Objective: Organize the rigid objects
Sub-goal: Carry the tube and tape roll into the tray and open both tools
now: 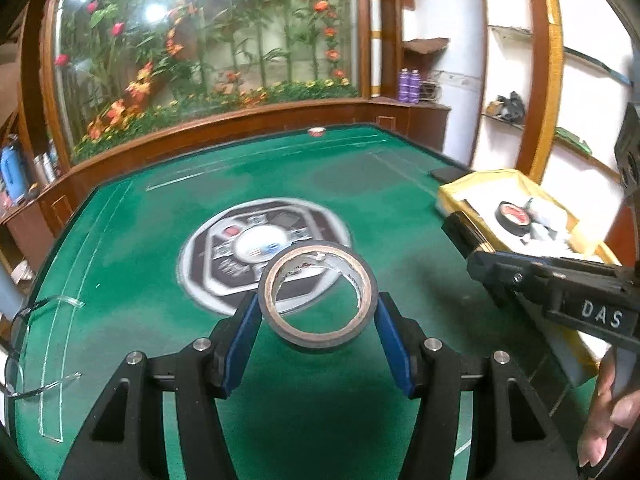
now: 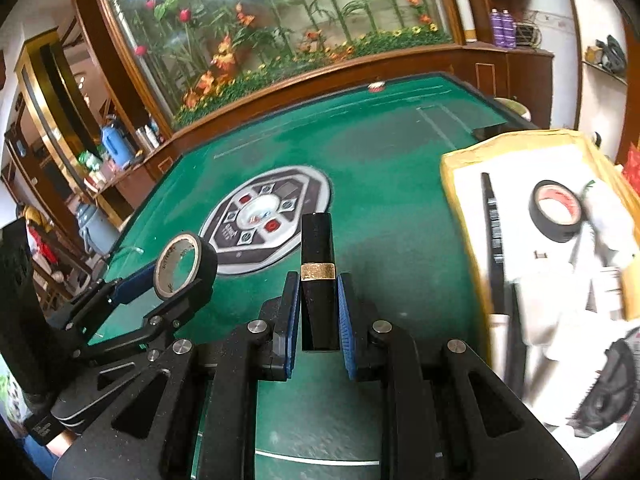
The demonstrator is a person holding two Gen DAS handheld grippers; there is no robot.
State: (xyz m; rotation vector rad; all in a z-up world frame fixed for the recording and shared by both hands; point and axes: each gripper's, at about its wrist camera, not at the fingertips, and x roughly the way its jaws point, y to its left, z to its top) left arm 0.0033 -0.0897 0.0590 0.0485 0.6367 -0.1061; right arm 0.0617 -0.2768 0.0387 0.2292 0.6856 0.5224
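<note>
Tape roll [image 1: 318, 296], light and stiff, sat clamped across its outer rim in my left gripper [image 1: 318, 320] above the green table [image 1: 160, 260]; my right gripper [image 2: 319, 312] pinched a smooth, slippery black tube [image 2: 317, 276] near the yellow tray [image 2: 452, 168] at the table's right edge.

A green felt worktop [image 1: 160, 240] fills the room's middle, with a round grey and black control panel [image 2: 266, 220] set into its centre and a small red and white object [image 1: 316, 132] lying near its far edge. Behind it a wood-framed glass case [image 1: 208, 40] holds artificial flowers and bamboo stems. Two purple bottles [image 1: 409, 86] stand on the wooden ledge to the right of the case, and a blue jug [image 2: 114, 140] sits on a shelf at the left.
</note>
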